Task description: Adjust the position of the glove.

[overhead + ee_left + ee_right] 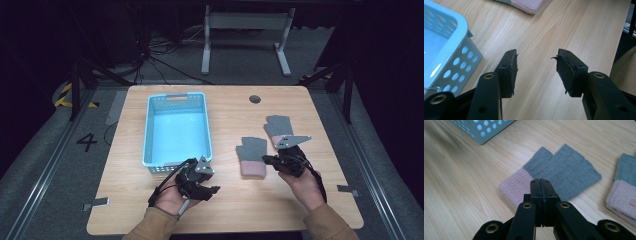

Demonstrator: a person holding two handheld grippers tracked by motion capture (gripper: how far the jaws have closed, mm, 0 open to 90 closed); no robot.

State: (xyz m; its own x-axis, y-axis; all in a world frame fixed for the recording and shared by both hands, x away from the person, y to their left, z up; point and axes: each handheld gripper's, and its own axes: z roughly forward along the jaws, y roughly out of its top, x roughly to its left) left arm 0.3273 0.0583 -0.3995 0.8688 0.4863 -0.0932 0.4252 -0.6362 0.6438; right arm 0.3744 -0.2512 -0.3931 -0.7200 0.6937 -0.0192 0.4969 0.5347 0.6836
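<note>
On the wooden table (225, 120): one light blue perforated basket (176, 101), empty, long side running away from the person. To the right of basket, two fingerless knit gloves, grey with pink cuffs. Near glove (251, 156) well apart from basket's right wall, cuff toward the person; far glove (278, 126) further right of basket and slightly farther back, partly under the right gripper's grey plate. Gloves near each other, not touching. Two grippers counted, one per hand. Left gripper (212, 190) just in front of basket's near right corner, held by left hand (172, 197) in a tan sleeve, pointing right. In left gripper view: left gripper (536, 72) jaws wide apart, nothing between, bare wood below; basket (446, 50) corner at left, pink edge of glove (529, 5) at top. Right gripper (265, 160) right of basket, beyond the near glove, tips at that glove's right edge beside the cuff; right hand (305, 187) behind it. In right gripper view: right gripper (540, 182) jaws pressed together, over the pink cuff of the near glove (564, 172); cannot tell whether any fabric is pinched between them. Second glove (624, 192) at right edge, small tag on its cuff; basket (484, 127) corner at top left. One dark round hole (255, 99) in tabletop, right of basket's far end.
</note>
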